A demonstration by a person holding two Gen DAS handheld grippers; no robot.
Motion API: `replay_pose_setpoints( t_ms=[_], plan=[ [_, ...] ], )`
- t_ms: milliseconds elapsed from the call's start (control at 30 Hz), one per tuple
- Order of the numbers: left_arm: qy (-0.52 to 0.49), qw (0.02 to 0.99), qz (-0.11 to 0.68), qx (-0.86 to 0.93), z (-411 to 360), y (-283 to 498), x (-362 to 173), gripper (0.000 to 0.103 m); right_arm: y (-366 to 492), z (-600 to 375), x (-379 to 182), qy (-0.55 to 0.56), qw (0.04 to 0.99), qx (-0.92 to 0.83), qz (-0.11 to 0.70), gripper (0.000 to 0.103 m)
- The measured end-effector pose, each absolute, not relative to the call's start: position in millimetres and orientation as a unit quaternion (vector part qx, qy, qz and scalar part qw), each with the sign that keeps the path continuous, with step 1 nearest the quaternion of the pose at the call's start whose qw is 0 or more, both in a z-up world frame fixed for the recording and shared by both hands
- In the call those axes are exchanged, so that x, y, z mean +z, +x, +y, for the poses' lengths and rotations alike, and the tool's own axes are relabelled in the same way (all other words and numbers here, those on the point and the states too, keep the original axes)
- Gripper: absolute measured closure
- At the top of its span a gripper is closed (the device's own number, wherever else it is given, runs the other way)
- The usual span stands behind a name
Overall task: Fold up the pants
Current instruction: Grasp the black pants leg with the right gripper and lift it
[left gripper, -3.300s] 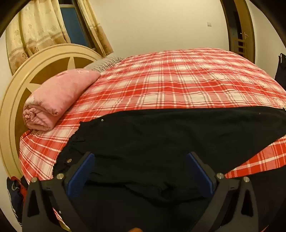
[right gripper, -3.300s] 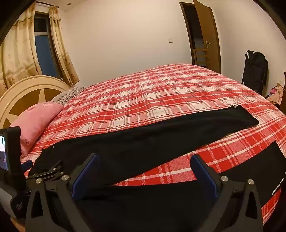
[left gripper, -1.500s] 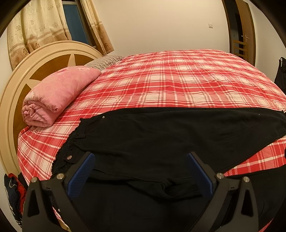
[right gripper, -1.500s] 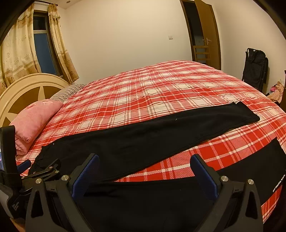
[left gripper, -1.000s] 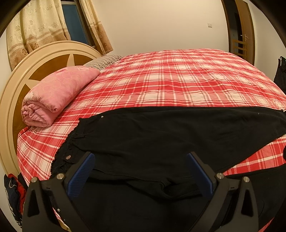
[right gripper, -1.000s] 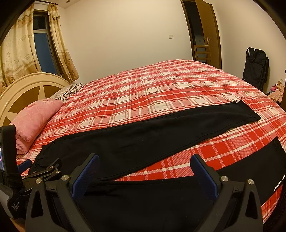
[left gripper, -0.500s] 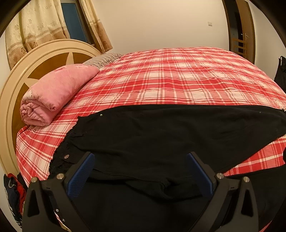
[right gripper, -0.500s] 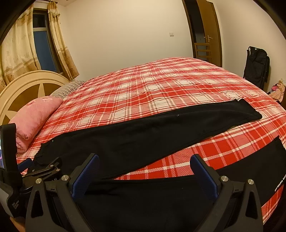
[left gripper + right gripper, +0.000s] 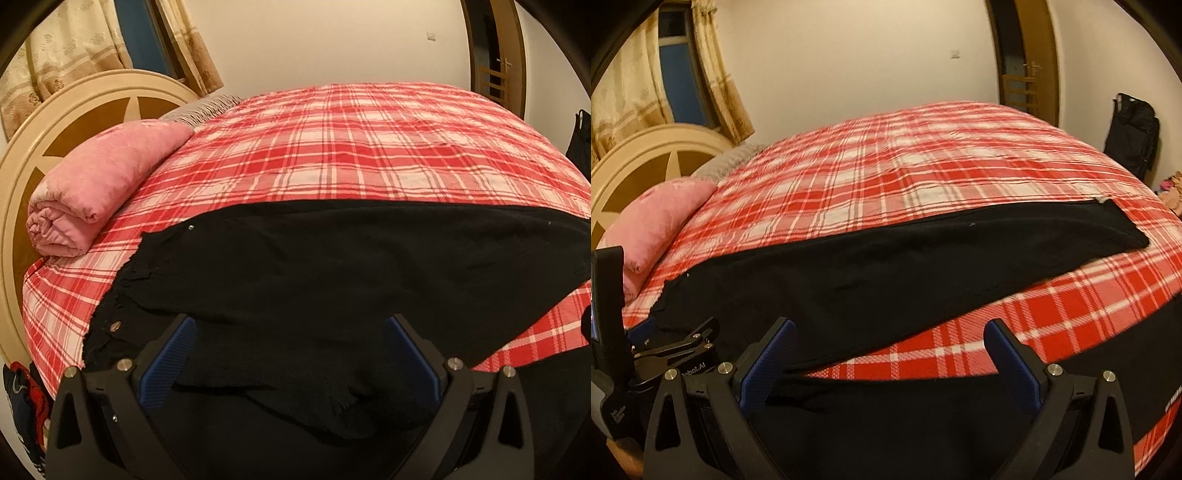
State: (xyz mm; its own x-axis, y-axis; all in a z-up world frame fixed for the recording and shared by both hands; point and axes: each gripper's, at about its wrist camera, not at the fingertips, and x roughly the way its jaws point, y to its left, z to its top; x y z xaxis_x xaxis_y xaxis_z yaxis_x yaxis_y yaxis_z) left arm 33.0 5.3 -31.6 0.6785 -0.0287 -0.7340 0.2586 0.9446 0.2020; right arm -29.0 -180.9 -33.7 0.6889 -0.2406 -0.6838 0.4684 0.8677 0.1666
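- Black pants (image 9: 332,266) spread flat across near part of bed (image 9: 369,147), waistband end toward headboard (image 9: 22,192), legs running off to the right.
- Waistband edge (image 9: 110,306) ragged/bunched, w/ a metal button; sits near bed's left edge.
- Far leg hem (image 9: 1123,229) lying flat, well short of bed's right edge; plaid strip showing between the two legs (image 9: 979,332).
- Near leg (image 9: 923,417) running along front edge of bed, partly over it.
- Left hand-held gripper (image 9: 288,358) spread wide, nothing between pads, poised over crotch/waist area; touching cloth or not — can't tell.
- Right hand-held gripper (image 9: 890,354) also wide apart, holding nothing, above near leg by the plaid gap.
- Rolled pink blanket (image 9: 99,188) against headboard, apart from waistband.
- Lots of bare plaid beyond far pant edge, back toward wall.
- Black bag (image 9: 1132,133) standing off bed at right, by door.
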Motion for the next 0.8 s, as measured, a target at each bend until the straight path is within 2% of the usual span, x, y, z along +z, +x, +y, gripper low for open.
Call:
replay_pose_setpoints(
  t_ms=[133, 300, 333, 500, 800],
  plan=[
    [0.157, 0.900, 0.397, -0.083, 11.5, 52.5, -31.5, 0.000, 7.3, -194.0, -32.1, 0.129, 0.912, -0.158, 0.356, 0.001],
    [0.104, 0.901, 0.417, -0.050, 53.1, 103.7, -25.1, 0.000, 90.1, -205.1, -37.6, 0.031, 0.911, -0.076, 0.403, 0.003],
    [0.100, 0.902, 0.417, -0.045, 56.8, 108.5, -25.7, 0.000, 108.6, -204.4, -41.9, 0.008, 0.908, -0.065, 0.414, 0.004],
    [0.088, 0.897, 0.432, -0.014, 79.5, 141.4, -39.1, 0.000, 177.1, -197.6, -70.2, -0.017, 0.887, 0.015, 0.461, 0.029],
    [0.031, 0.869, 0.494, -0.003, 101.2, 165.2, -77.4, 0.000, 222.1, -190.9, -105.3, -0.027, 0.869, 0.077, 0.489, 0.032]
  ],
)
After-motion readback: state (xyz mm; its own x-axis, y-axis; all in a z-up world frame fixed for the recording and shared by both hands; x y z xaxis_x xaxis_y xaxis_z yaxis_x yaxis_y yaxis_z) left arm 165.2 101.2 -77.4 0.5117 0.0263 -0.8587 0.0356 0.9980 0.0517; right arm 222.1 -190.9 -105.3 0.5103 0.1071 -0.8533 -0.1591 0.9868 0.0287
